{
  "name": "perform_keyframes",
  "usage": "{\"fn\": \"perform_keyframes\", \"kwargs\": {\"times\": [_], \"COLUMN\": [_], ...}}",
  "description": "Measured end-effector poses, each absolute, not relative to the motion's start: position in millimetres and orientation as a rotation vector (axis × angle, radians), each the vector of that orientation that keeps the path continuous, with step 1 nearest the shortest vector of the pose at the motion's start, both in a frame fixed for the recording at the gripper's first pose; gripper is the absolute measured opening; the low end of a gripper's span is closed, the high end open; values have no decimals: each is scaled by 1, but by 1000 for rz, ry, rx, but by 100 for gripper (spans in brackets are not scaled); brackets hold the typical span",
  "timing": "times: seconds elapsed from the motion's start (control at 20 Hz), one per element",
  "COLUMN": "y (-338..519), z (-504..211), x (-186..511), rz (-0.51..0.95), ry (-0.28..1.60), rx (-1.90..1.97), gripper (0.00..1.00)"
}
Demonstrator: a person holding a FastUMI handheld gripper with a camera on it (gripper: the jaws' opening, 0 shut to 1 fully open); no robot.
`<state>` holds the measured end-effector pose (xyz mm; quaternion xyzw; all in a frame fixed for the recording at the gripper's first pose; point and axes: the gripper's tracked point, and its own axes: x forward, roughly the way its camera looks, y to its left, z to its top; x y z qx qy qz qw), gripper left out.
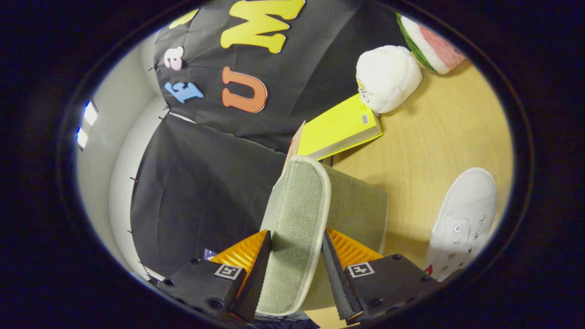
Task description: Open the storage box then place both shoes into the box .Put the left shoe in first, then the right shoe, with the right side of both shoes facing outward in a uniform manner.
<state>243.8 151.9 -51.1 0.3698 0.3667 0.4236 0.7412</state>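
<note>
My gripper (296, 258) is shut on the fabric lid (297, 205) of the grey-green storage box, one finger on each face of the flap. The lid has a pale trim and stands lifted off the box body (361, 205), which lies just behind it on the wooden table (434, 137). A white lace-up shoe (466, 219) lies on the table beside the box, off to the side of my fingers, toe pointing away. The inside of the box is hidden by the lid.
Beyond the box a yellow book (340, 128) lies on the table. A white plush toy (388, 77) rests against it, and a watermelon-slice plush (432, 43) sits farther back. Black cloth walls close the booth behind the lid.
</note>
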Motion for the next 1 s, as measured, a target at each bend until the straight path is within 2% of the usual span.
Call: {"fn": "perform_keyframes", "kwargs": {"times": [0.1,0.15,0.25,0.4,0.5,0.55,0.85,1.0], "y": [139,137,136,134,133,133,137,145], "z": [-47,-42,-40,-35,-31,-29,-3,18], "x": [242,244,234,230,227,226,222,217], "rz": [906,911,935,934,943,940,913,910], "ry": [781,758,751,741,744,745,722,705], "rx": [819,818,796,783,787,788,784,770], "gripper": [67,54,39,33,27,21,11,11]}}
